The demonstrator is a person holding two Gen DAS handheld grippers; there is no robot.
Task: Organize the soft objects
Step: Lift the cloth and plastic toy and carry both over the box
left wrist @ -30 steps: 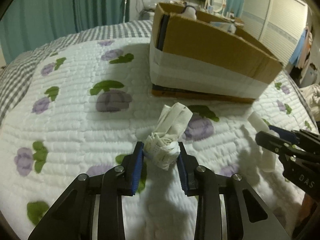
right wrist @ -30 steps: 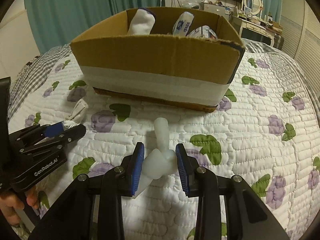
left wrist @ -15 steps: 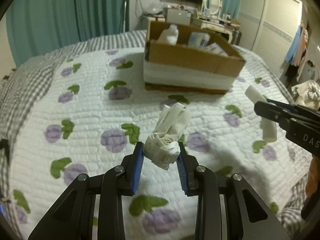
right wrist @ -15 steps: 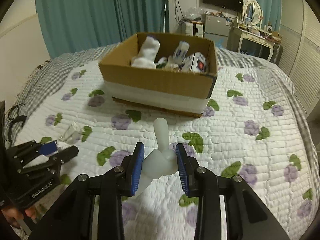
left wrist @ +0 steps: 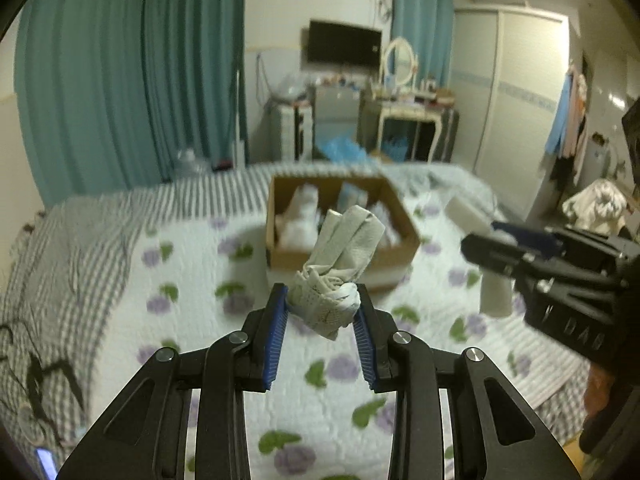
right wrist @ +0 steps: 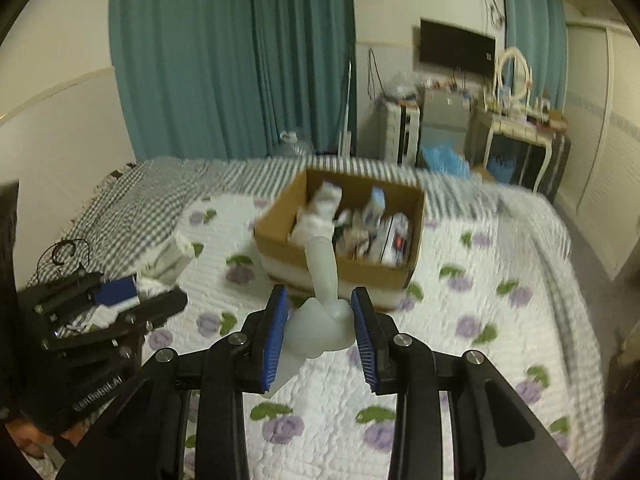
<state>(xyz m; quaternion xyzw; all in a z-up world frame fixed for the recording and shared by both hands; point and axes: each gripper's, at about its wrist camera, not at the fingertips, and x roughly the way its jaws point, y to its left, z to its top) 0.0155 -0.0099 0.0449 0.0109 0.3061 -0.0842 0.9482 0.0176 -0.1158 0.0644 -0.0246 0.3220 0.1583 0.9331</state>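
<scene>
Teal curtains [left wrist: 132, 92], a wall television [left wrist: 345, 49] — a dressing table [right wrist: 524, 132] beside it.

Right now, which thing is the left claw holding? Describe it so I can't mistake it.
Over the flowered quilt, short of the cardboard box, the left claw grips a rolled sock bundle. It is greyish and creased; the right claw's bundle is smooth white.

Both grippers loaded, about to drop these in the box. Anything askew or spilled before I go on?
Nothing stands out. The left gripper holds a rolled grey-white sock bundle, and the right gripper holds a plain white rolled sock. The cardboard box sits upright on the quilt, its contents inside.
</scene>
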